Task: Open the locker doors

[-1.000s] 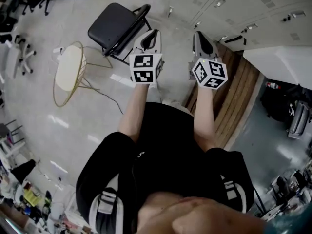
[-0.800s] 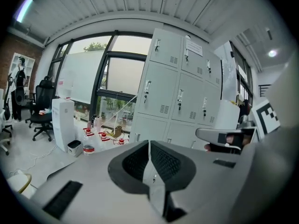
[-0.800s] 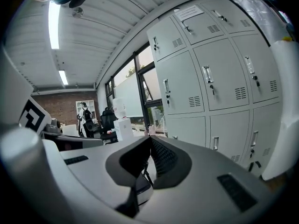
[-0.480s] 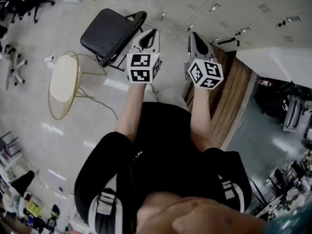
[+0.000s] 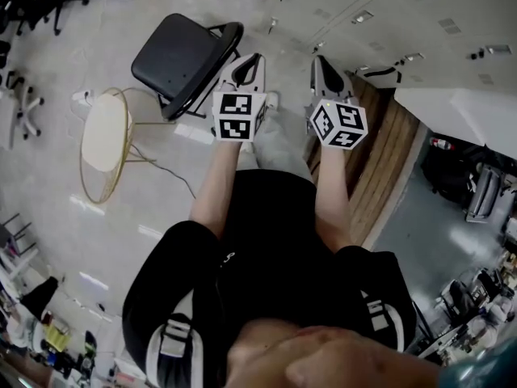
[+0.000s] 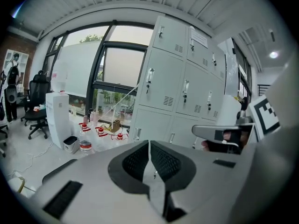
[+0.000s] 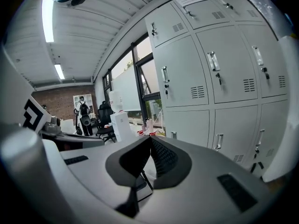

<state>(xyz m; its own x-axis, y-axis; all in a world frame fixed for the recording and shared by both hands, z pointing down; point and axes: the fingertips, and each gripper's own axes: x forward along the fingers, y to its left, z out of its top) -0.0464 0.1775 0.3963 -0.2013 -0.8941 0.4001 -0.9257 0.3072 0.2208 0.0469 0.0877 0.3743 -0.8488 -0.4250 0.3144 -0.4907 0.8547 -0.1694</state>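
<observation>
Left gripper (image 5: 256, 56), right gripper (image 5: 318, 58): both jaws pressed together, empty; locker doors (image 7: 187, 73) ahead; one black chair (image 5: 178, 51)

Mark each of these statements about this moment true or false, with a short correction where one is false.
1. The left gripper and the right gripper both have their jaws together with nothing between them. True.
2. The right gripper is clamped on a locker handle. False: it is short of the lockers and holds nothing.
3. In the head view a black chair stands to the left of the left gripper. True.
4. One locker door stands wide open in the right gripper view. False: every door of the lockers seen there is shut.
</observation>
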